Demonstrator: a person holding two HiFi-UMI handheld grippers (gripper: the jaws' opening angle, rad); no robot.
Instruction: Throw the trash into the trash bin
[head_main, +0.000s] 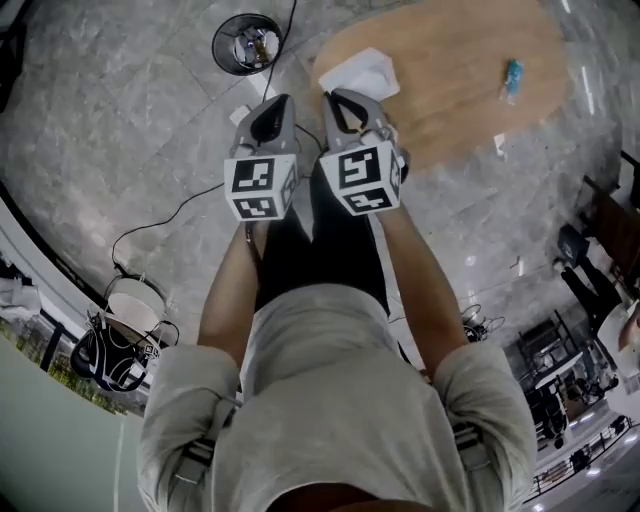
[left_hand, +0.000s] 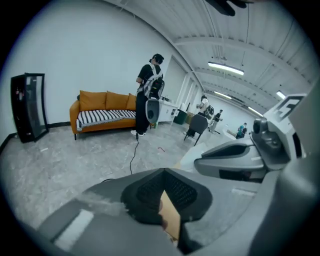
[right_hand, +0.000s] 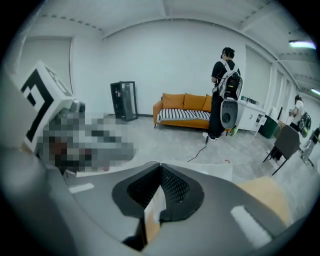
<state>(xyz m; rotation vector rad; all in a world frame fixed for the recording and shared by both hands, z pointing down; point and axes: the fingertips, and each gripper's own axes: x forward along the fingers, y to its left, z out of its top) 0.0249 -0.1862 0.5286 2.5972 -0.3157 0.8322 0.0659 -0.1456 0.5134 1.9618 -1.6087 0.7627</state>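
Note:
A round black trash bin (head_main: 246, 43) with some litter inside stands on the grey floor, beyond my grippers and a little left. On the oval wooden table (head_main: 470, 90), a crumpled white paper (head_main: 362, 72) lies at the near left edge and a small blue wrapper (head_main: 512, 78) further right. My left gripper (head_main: 282, 98) (left_hand: 162, 171) and right gripper (head_main: 336, 94) (right_hand: 160, 164) are side by side in the air, pointing toward the table's left end. Both pairs of jaws meet at the tips, and I see nothing held. Only table and paper show through the slits behind the tips.
A black cable (head_main: 180, 205) runs over the floor toward the bin. An orange sofa (left_hand: 102, 112), a black cabinet (left_hand: 29, 106) and a standing person with a backpack (right_hand: 222, 95) are farther off. Chairs (left_hand: 196, 127) stand to the right. A black bag (head_main: 105, 358) lies at the left.

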